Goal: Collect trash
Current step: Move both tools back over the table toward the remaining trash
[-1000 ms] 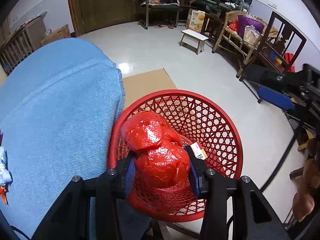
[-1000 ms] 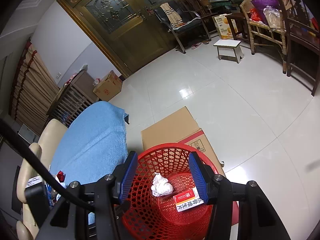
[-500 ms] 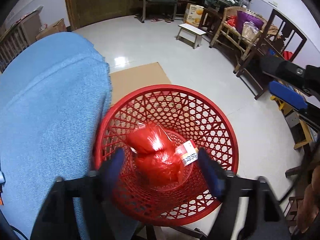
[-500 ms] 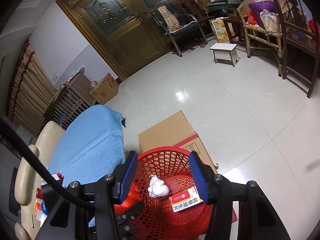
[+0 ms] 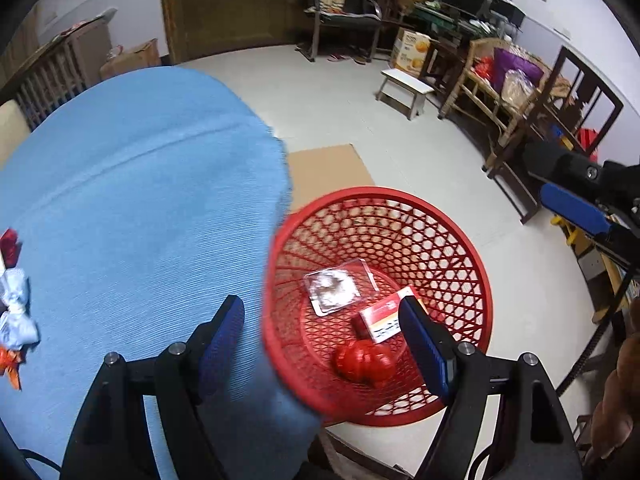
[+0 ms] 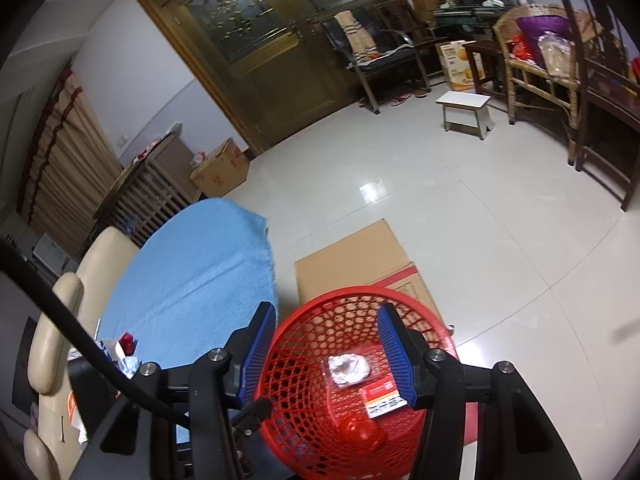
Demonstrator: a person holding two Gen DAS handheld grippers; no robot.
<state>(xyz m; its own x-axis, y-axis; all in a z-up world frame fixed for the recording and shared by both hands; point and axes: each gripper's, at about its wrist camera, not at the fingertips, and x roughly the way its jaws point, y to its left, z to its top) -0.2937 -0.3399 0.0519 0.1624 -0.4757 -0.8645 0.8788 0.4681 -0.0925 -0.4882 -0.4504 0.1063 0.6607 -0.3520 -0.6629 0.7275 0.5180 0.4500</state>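
**A:** How does the left gripper (image 5: 322, 340) stand?

**B:** Its blue-padded jaws are spread wide with nothing between them. They hang above the near rim of the round red plastic lattice basket (image 5: 460, 240), which is blurred on that side, and above the edge of the light blue woven cloth (image 5: 140, 200) that covers the table.

**A:** And the right gripper (image 6: 328, 350)?

**B:** Its jaws are parted too, and empty. It sits above and just in front of the same basket (image 6: 304, 408); through the gap you look down into the basket's bottom. In the left wrist view one of its blue pads shows at the right edge, well apart from the left gripper.

**A:** Where is the trash?

**B:** In the basket. A crumpled red plastic bag, knotted into a ball (image 5: 366, 362), lies on the bottom at the near side. Just beyond it is a small red-and-white cardboard box with printed characters (image 5: 382, 322), and beside that a clear plastic tray with a crumpled white wad in it (image 5: 332, 288).

**A:** Anything left on the table?

**B:** At the far left of the cloth there is a twisted white wrapper (image 5: 16, 312), a dark red scrap (image 5: 9, 246) above it and an orange bit (image 5: 10, 362) below. What they are exactly I cannot tell.

**A:** And around the basket?

**B:** It stands on a flat brown cardboard box (image 6: 352, 260) on the pale tiled floor (image 6: 500, 240). Farther off are a small white stool (image 6: 466, 110) and a dark wooden double door with patterned glass (image 6: 260, 40).
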